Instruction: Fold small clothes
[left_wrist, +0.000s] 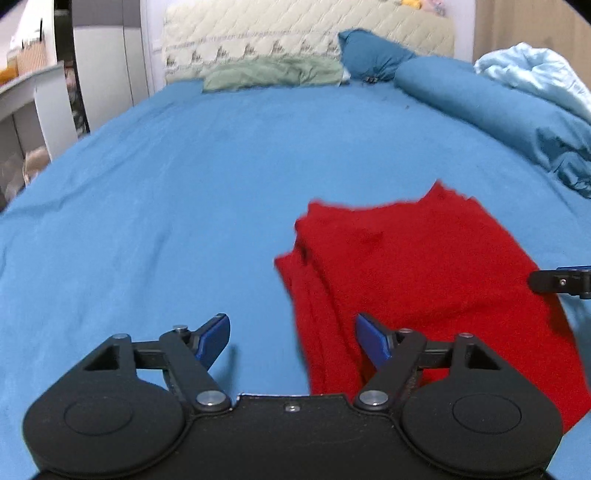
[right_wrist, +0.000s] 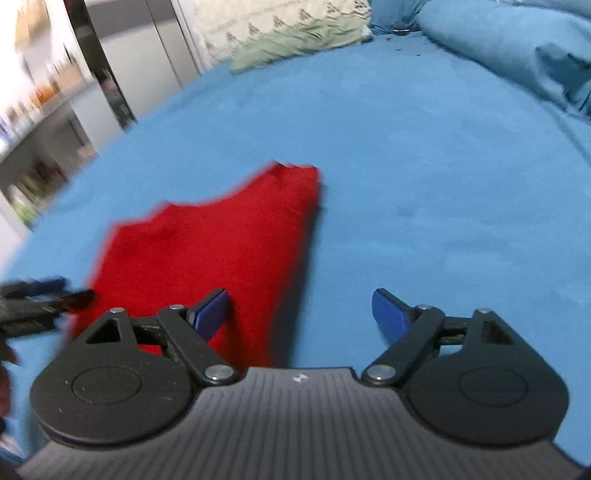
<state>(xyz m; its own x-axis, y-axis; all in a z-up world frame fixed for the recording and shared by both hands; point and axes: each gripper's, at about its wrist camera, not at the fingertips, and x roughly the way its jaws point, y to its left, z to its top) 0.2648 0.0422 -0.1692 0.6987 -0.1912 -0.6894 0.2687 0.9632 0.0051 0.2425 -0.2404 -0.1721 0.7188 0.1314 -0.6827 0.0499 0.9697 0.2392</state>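
Nearest the left wrist camera, the left gripper (left_wrist: 292, 341) hangs with its jaws spread wide and nothing between them, straddling the near left edge of the red garment (left_wrist: 413, 280). The right gripper (right_wrist: 299, 314) is likewise wide and empty, its left finger over the cloth's right side, probably so each can take an edge for a further fold. The garment lies flat in stacked layers on the blue bedsheet (left_wrist: 166, 192) (already folded at least once, judging by the layered edge). Farther off rest a green cloth (left_wrist: 273, 74), a rolled blue duvet (left_wrist: 491, 103) and a quilted headboard (left_wrist: 295, 33); shelves stand blurred at the left.
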